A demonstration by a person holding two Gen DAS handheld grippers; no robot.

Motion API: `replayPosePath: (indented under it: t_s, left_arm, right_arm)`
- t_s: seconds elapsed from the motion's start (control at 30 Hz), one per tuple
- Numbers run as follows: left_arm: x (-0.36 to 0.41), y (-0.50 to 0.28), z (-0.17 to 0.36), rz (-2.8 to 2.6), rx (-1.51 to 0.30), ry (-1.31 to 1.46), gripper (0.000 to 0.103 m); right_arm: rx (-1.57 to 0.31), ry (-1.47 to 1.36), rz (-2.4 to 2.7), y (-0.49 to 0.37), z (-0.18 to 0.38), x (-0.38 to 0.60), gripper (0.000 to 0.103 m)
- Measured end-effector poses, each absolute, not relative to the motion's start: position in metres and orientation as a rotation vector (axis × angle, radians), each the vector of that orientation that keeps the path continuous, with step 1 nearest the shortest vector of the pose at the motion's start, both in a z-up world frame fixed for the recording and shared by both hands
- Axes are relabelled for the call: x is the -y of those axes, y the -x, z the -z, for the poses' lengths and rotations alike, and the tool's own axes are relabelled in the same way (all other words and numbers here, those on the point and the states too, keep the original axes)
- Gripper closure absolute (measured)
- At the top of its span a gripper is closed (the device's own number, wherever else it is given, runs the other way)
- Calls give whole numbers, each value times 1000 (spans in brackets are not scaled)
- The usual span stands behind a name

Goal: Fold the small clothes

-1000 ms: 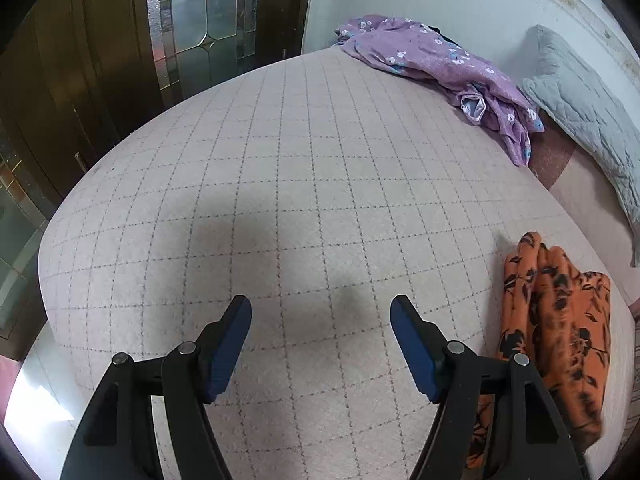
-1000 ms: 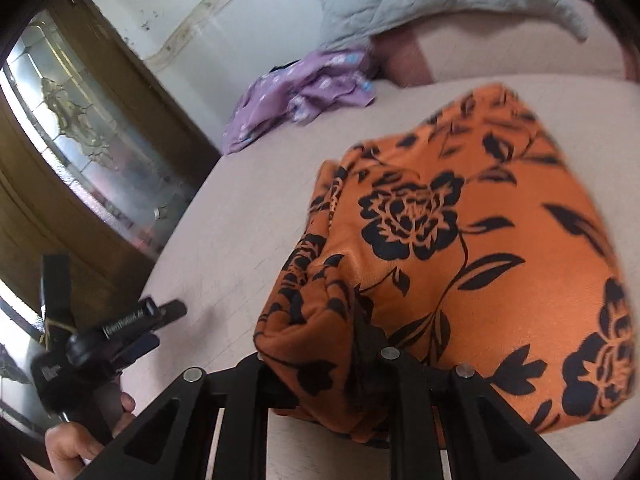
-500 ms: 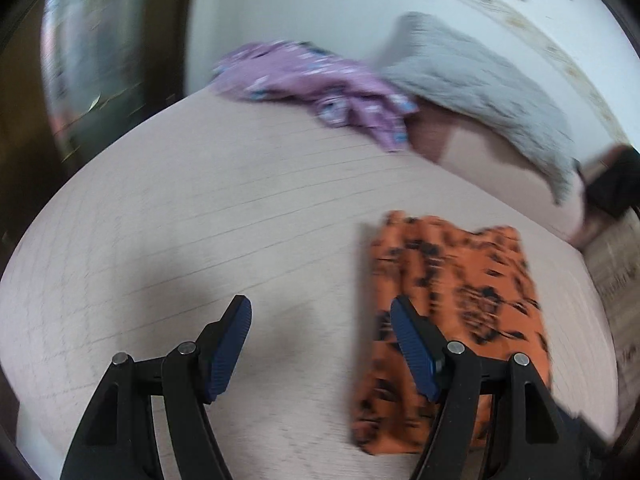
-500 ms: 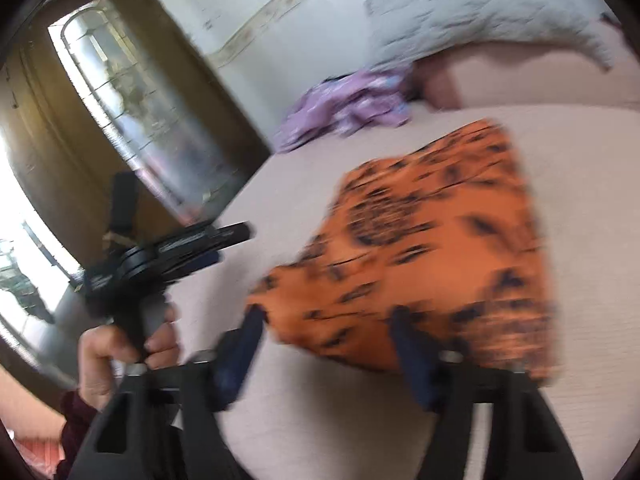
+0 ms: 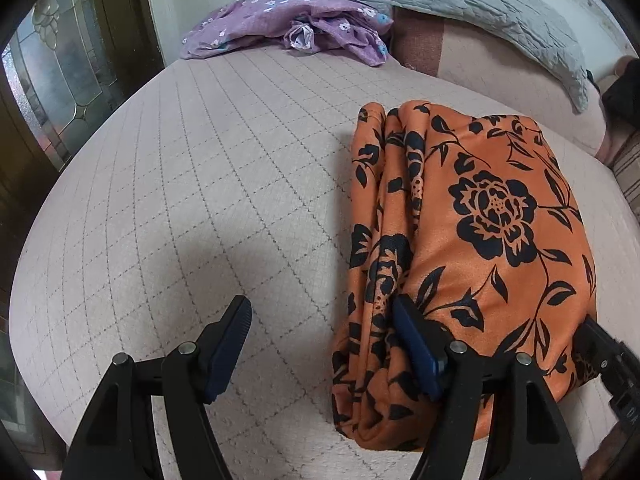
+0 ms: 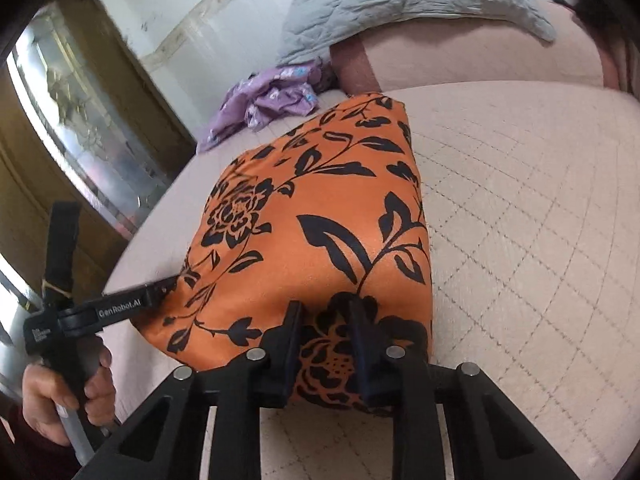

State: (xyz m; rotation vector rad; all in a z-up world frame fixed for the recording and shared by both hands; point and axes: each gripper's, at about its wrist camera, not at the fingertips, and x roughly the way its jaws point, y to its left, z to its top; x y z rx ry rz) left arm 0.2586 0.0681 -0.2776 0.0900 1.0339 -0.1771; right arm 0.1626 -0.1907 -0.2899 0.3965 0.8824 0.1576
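A folded orange garment with black flowers point(image 5: 480, 220) point(image 6: 320, 220) lies on the quilted bed point(image 5: 200, 160). My left gripper point(image 5: 324, 340) is wide and still opening. Its right finger point(image 5: 416, 348) rests at the garment's left folded edge, which lies between the jaws without being pressed. In the right wrist view the left gripper's tip point(image 6: 160, 292) touches the garment's left side, with a hand point(image 6: 68, 392) on its handle. My right gripper point(image 6: 326, 336) is closing on the garment's near edge, and fabric is bunched between its fingers.
A crumpled purple flowered garment point(image 5: 288, 24) point(image 6: 272, 100) lies at the bed's far edge by the wall. A grey quilted pillow point(image 5: 480, 4) point(image 6: 400, 4) rests behind it. A wooden door with patterned glass point(image 5: 60, 60) stands left of the bed.
My left gripper swung from bare mattress over to the garment's left edge. My right gripper let go of the left fold, opened, and has closed again on the near edge farther right.
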Motion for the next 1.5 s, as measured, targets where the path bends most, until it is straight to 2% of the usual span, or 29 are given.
replayPosePath:
  t_s: [0.07, 0.2, 0.33, 0.67, 1.03, 1.3, 1.5]
  left_arm:
    - [-68, -260, 277, 174, -1037, -83, 28]
    - [-70, -264, 278, 169, -1053, -61, 26]
    - [-72, -264, 281, 152, -1050, -55, 23]
    - [-64, -257, 280, 147, -1014, -116, 22]
    - [-61, -254, 276, 149, -1012, -125, 22]
    - [-63, -254, 278, 150, -1013, -118, 22]
    - [-62, -250, 277, 133, -1002, -129, 22]
  right_arm:
    - [-905, -400, -173, -167, 285, 194, 78]
    - [-824, -458, -175, -192, 256, 216, 78]
    - [-809, -466, -139, -218, 251, 222, 75]
    - [-930, -443, -3, -295, 300, 219, 76]
    - [-846, -438, -131, -305, 264, 189, 74]
    - [-1003, -438, -194, -346, 303, 148, 75]
    - [-1021, -449, -208, -348, 302, 151, 75]
